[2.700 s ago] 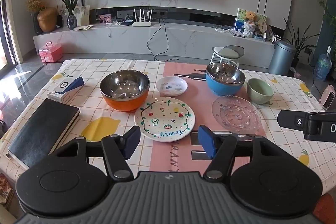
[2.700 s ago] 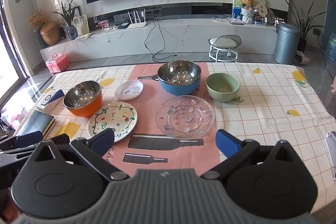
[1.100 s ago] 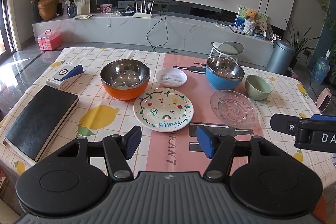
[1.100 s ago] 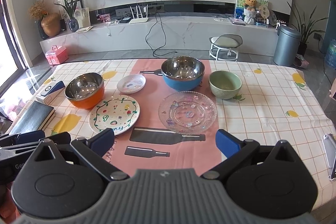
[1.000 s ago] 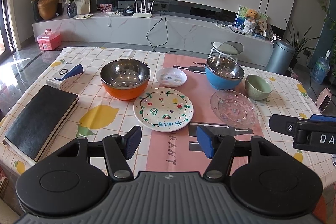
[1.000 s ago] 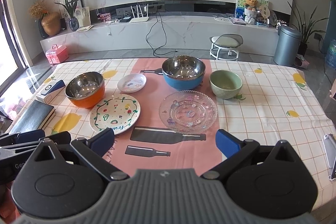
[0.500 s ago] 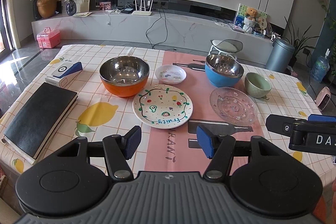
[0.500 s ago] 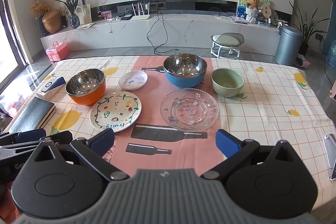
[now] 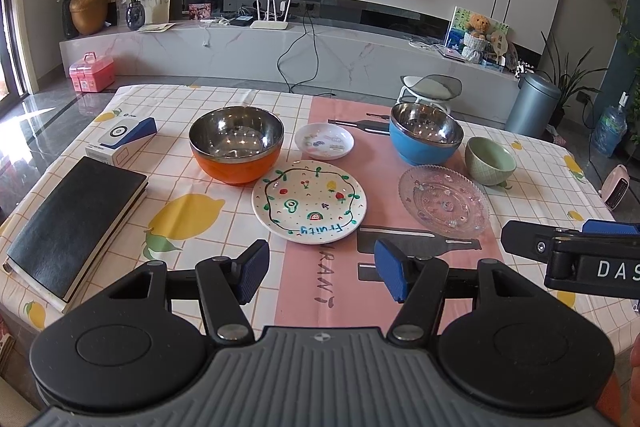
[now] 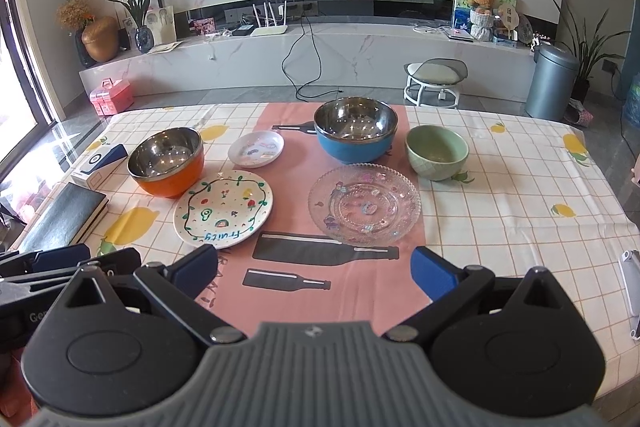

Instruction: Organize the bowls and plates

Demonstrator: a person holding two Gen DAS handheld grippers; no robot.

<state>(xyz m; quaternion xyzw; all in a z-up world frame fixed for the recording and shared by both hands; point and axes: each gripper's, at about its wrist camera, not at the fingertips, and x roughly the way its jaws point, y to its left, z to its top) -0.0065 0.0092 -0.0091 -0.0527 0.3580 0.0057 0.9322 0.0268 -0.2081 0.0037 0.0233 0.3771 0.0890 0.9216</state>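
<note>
Plates and bowls untouched; our left gripper [image 9: 320, 273] and right gripper [image 10: 314, 273] gape, empty. Risk: glass plate [image 10: 364, 202] slipping from pads.

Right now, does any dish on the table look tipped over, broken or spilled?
Nothing stands out. The orange steel-lined bowl, blue steel-lined bowl and pale green ceramic bowl stand upright and look empty. The painted white plate, clear glass plate and small white saucer lie flat, apart from each other.
</note>
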